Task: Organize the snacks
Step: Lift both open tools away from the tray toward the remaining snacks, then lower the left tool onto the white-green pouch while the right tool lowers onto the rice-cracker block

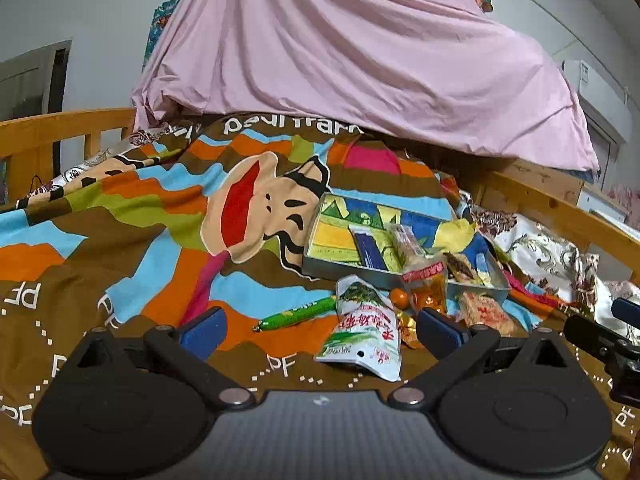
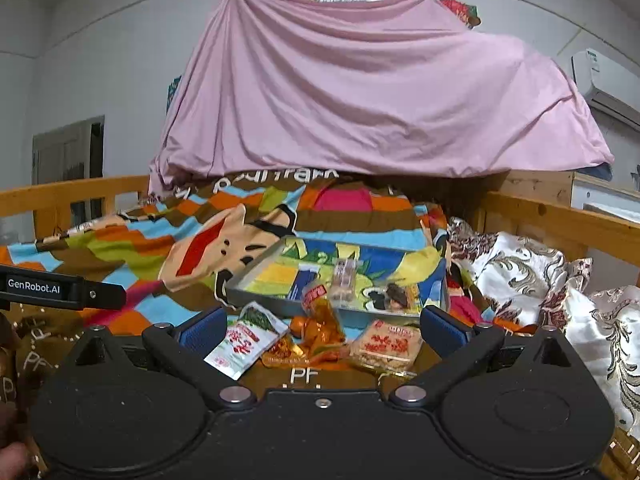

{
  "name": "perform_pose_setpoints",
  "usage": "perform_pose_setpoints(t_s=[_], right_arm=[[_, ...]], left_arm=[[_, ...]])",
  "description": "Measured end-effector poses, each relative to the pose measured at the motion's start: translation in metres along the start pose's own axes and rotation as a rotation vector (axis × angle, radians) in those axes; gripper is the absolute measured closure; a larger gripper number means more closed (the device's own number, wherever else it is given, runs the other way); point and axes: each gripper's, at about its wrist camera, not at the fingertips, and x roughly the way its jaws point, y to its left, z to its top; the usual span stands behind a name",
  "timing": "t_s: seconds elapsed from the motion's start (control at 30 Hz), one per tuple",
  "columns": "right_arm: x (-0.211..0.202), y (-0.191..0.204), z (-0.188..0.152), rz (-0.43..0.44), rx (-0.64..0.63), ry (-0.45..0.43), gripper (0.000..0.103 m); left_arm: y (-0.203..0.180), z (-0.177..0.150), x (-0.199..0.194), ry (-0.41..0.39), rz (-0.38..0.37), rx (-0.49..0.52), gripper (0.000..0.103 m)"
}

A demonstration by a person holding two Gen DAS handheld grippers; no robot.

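Note:
A shallow grey tray with a colourful printed bottom lies on the bedspread and holds a dark blue packet, a clear wrapped snack and a brown snack. In front of it lie a white-green pouch, a green stick pack, an orange packet and a cracker pack. My left gripper is open, just short of the white-green pouch. My right gripper is open over the loose snacks.
A cartoon-print bedspread covers the bed. Wooden rails run along both sides. A pink sheet hangs behind. Floral bedding is bunched at the right. The other gripper's body shows at each view's edge.

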Motion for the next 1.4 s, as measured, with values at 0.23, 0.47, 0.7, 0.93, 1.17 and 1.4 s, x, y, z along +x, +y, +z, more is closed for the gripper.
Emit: perform_pose_setpoints(t_s=[0.23, 0.47, 0.7, 0.93, 1.17, 1.4], right_arm=[[0.011, -0.005, -0.004, -0.041, 0.022, 0.061, 0.001], [0.023, -0.007, -0.009, -0.064, 0.024, 0.124, 0.001], [0.040, -0.008, -0.012, -0.051, 0.027, 0.184, 0.001], [0.067, -0.019, -0.012, -0.096, -0.027, 0.205, 0.001], [0.105, -0.032, -0.016, -0.117, 0.008, 0.253, 0.001], [0.148, -0.040, -0.017, -0.157, 0.031, 0.262, 0.001]], left_arm=[[-0.007, -0.006, 0.012, 0.065, -0.025, 0.033, 0.000], [-0.023, -0.013, 0.027, 0.104, -0.068, 0.108, 0.000], [-0.026, -0.013, 0.056, 0.151, -0.083, 0.103, 0.000], [-0.034, -0.010, 0.091, 0.174, -0.107, 0.150, 0.000], [-0.034, -0.006, 0.123, 0.201, -0.096, 0.137, 0.000], [-0.043, -0.007, 0.148, 0.249, -0.085, 0.193, 0.000]])
